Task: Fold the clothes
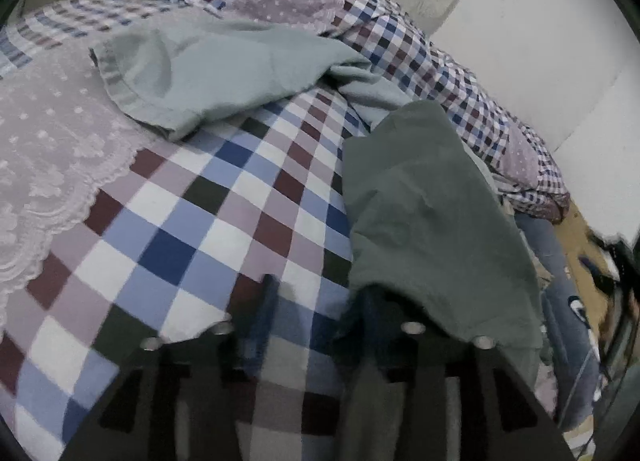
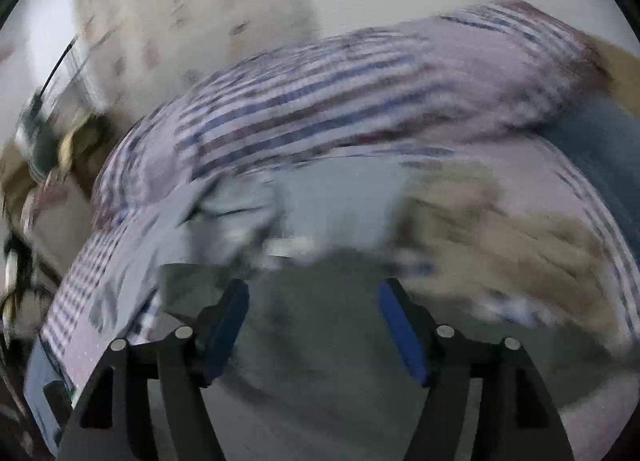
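Checked bedspread (image 1: pixel 208 221) in blue, maroon and white covering the bed, running off the lower left frame edge. Bunched along the far side into a ridge (image 1: pixel 420 41) against the pale wall (image 1: pixel 520 33). Lavender lace-edged cloth (image 1: pixel 52 149) lying over the bedspread at left, scalloped edge ending on the checks. Broad open stretch of bedspread between lace cloth and garment, free for moving.

Grey-green garment (image 1: pixel 432 229) in 2 parts: pale portion (image 1: pixel 208 73) with a ribbed hem spread flat toward the far left, darker portion hanging down at right, its lower edge draped over the right finger of the left tongs (image 1: pixel 320 301). Left tongs standing apart; whether gripping the cloth, cannot tell. Bed edge dropping at right to a tan floor (image 1: pixel 580 245), with blue denim (image 1: pixel 560 301) beside it.

Right wrist view heavily blurred: right tongs (image 2: pixel 314 309) wide open, blue pads (image 2: pixel 228 325) holding nothing, over grey cloth (image 2: pixel 312 325); tan blurred mass (image 2: pixel 500 237) at right, unidentifiable.
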A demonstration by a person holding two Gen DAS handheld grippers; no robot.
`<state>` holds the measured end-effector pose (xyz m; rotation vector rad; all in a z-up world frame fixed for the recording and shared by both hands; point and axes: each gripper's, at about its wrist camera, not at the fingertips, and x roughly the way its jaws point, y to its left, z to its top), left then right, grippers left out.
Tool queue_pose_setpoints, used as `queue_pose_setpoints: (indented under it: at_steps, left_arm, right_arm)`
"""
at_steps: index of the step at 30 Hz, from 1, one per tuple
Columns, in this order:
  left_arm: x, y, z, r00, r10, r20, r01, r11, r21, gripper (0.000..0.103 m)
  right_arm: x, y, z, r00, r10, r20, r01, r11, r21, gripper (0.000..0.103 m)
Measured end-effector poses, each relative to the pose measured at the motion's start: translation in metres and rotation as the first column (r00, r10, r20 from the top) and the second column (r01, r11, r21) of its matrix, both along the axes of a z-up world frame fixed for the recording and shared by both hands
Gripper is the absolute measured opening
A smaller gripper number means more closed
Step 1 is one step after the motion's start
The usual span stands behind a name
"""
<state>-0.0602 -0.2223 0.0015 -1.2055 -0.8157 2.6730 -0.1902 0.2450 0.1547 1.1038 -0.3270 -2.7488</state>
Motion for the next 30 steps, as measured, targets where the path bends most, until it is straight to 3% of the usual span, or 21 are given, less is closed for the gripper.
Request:
queue_pose_setpoints:
  at_steps: [3,8,13,16,19,22,26,28,30]
  left_arm:
    - [0.011,-0.002,0.005,0.999,0.048,-0.008,-0.048,0.999,-0.014,0.073]
    - [0.031,-0.005,0.018,0.992,0.117,-0.046,-0.118,0.993,-0.026,0.073]
    - [0.040,0.006,0.044,0.985,0.109,-0.134,-0.114,0.993,-0.030,0.073]
    - [0.039,0.023,0.057,0.981,0.069,-0.184,-0.081,0.995,-0.057,0.074]
    - [0.038,0.043,0.061,0.978,0.016,-0.207,-0.037,0.995,-0.097,0.074]
    - [0.035,0.056,0.058,0.979,-0.013,-0.205,-0.014,0.991,-0.130,0.074]
    - [0.034,0.063,0.052,0.981,-0.017,-0.191,-0.010,0.991,-0.137,0.074]
    - [0.034,0.065,0.051,0.982,-0.015,-0.188,-0.011,0.991,-0.136,0.074]
    - [0.033,0.066,0.050,0.982,-0.015,-0.190,-0.010,0.991,-0.133,0.074]
  right_arm:
    - [0.043,0.091,-0.010,0.991,-0.130,0.014,0.130,0.991,-0.026,0.074]
    - [0.105,0.225,-0.043,0.940,-0.335,0.063,0.340,0.935,-0.099,0.074]
    - [0.157,0.344,-0.070,0.840,-0.537,0.084,0.537,0.797,-0.275,0.074]
    - [0.176,0.399,-0.091,0.786,-0.600,0.146,0.608,0.708,-0.360,0.075]
    - [0.186,0.434,-0.112,0.756,-0.623,0.202,0.647,0.662,-0.378,0.075]
    - [0.181,0.452,-0.126,0.742,-0.631,0.227,0.665,0.650,-0.368,0.075]
    - [0.157,0.460,-0.131,0.761,-0.616,0.202,0.644,0.683,-0.344,0.073]
    - [0.143,0.456,-0.129,0.778,-0.602,0.182,0.624,0.706,-0.335,0.060]
    - [0.130,0.452,-0.131,0.777,-0.596,0.205,0.630,0.724,-0.282,0.054]
